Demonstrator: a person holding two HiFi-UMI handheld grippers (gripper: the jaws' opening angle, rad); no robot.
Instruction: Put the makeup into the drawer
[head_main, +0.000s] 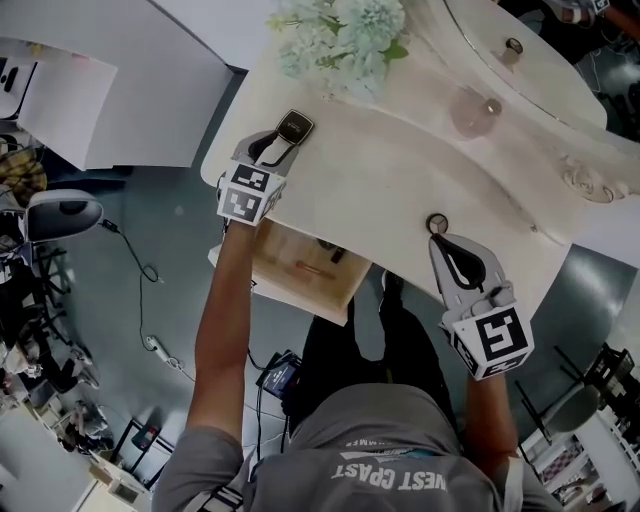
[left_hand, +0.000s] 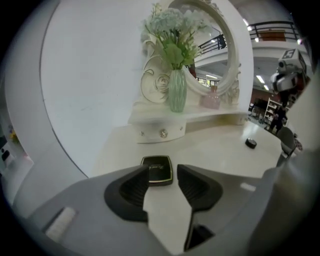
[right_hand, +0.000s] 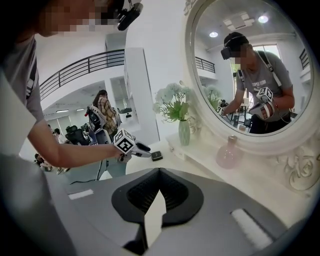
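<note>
Pale bench (head_main: 400, 170): the black makeup compact (head_main: 294, 126) lies near its left edge, at the tips of the left gripper (head_main: 281, 142), whose jaws are parted and not pressing it. Right gripper (head_main: 441, 240) jaws are closed and empty.

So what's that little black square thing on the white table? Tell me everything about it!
It is a small makeup compact: a flat, rounded square with a glossy black lid and a thin pale rim. Tiny writing on top is too small to read. It is closed and lies flat on the white dressing table, near its left end. The left gripper has its open jaws either side of the compact's near end, not squeezing it.
</note>
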